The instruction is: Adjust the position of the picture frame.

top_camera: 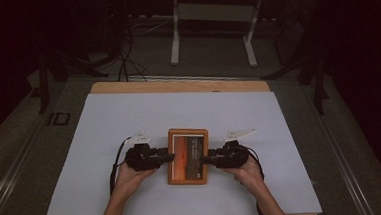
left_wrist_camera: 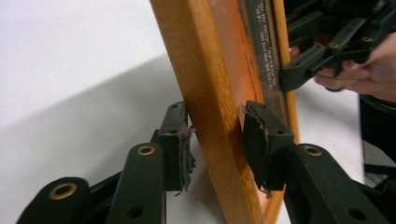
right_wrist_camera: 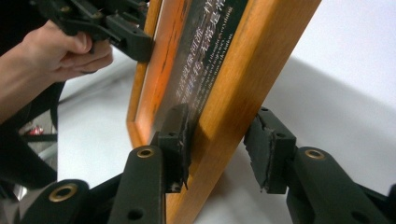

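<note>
1. The wooden picture frame (top_camera: 188, 156) lies on the white table sheet (top_camera: 104, 128) close to the person's edge, with its long axis running away from the person. Its orange print and column of small text face up.

2. The left gripper (top_camera: 167, 156) meets the frame's left long side. In the left gripper view (left_wrist_camera: 217, 140), one pad sits under the wooden rail and the other over the print side. Both are close to the wood, but a thin gap shows at each, so I read these jaws as loosely straddling the rail, not clamped.

3. The right gripper (top_camera: 207, 161) meets the frame's right long side, opposite the left one. In the right gripper view (right_wrist_camera: 219, 142), the inner pad touches the printed face, while the outer pad stands clearly off the back of the rail. These jaws are parted around the rail, not squeezing it.

4. Relation that matters: both grippers point inward across the frame's short axis, at about mid-length of its long sides and equally near. Neither has to travel to reach the frame. A withdrawal would go straight outward, away from the frame; a lift would need both sets of jaws to close first.
</note>
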